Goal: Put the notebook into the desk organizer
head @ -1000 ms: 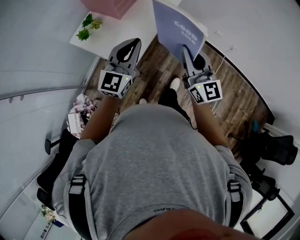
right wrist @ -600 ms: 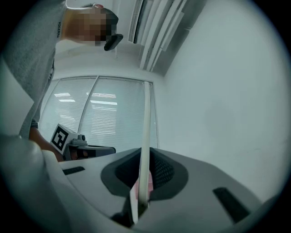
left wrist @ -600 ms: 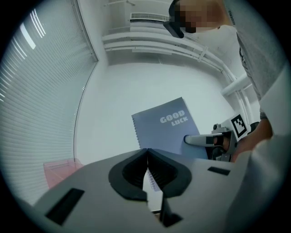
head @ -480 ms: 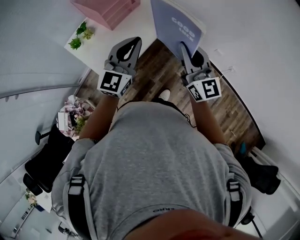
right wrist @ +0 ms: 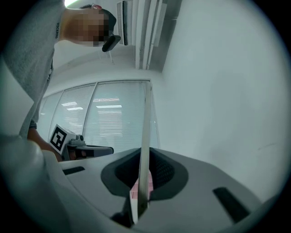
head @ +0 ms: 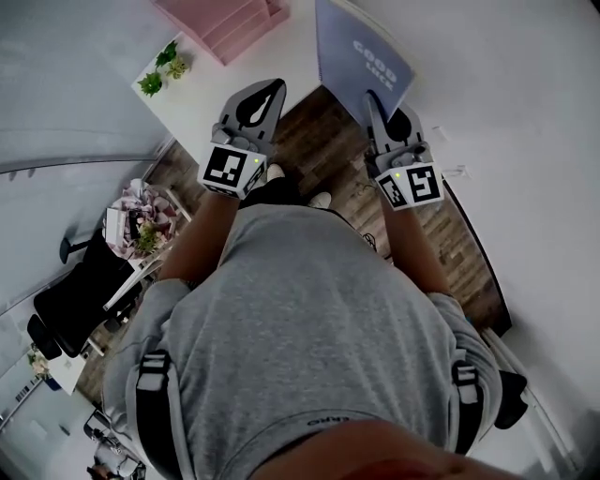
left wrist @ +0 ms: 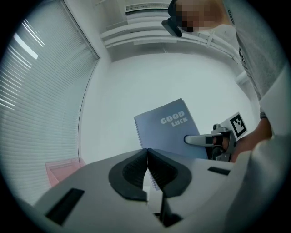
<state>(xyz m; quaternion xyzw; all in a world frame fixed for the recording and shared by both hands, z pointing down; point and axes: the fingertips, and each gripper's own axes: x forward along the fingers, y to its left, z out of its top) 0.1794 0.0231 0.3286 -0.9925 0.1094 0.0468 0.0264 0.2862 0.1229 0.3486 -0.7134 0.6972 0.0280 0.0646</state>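
A blue-grey spiral notebook [head: 361,58] printed "GOOD LUCK" stands upright in my right gripper [head: 373,97], which is shut on its lower edge. In the right gripper view the notebook [right wrist: 145,132] shows edge-on, pinched between the jaws of the right gripper [right wrist: 145,154]. Beside it, my left gripper [head: 273,85] is shut with nothing in it. The left gripper view shows its jaws closed [left wrist: 147,151], with the notebook [left wrist: 166,129] beyond them. The pink desk organizer [head: 225,21] sits on the white desk [head: 211,80] ahead and left of both grippers.
Two small potted plants [head: 161,70] stand on the desk's left end. Wooden floor [head: 314,141] lies below the grippers. A black office chair [head: 75,300] and a cluttered small table [head: 136,225] are at the left. A white wall [head: 525,141] runs along the right.
Both grippers have travelled together with the person across the room, the notebook still gripped. The organizer and desk have shifted right in the head view, and the chair has slid down the left side.
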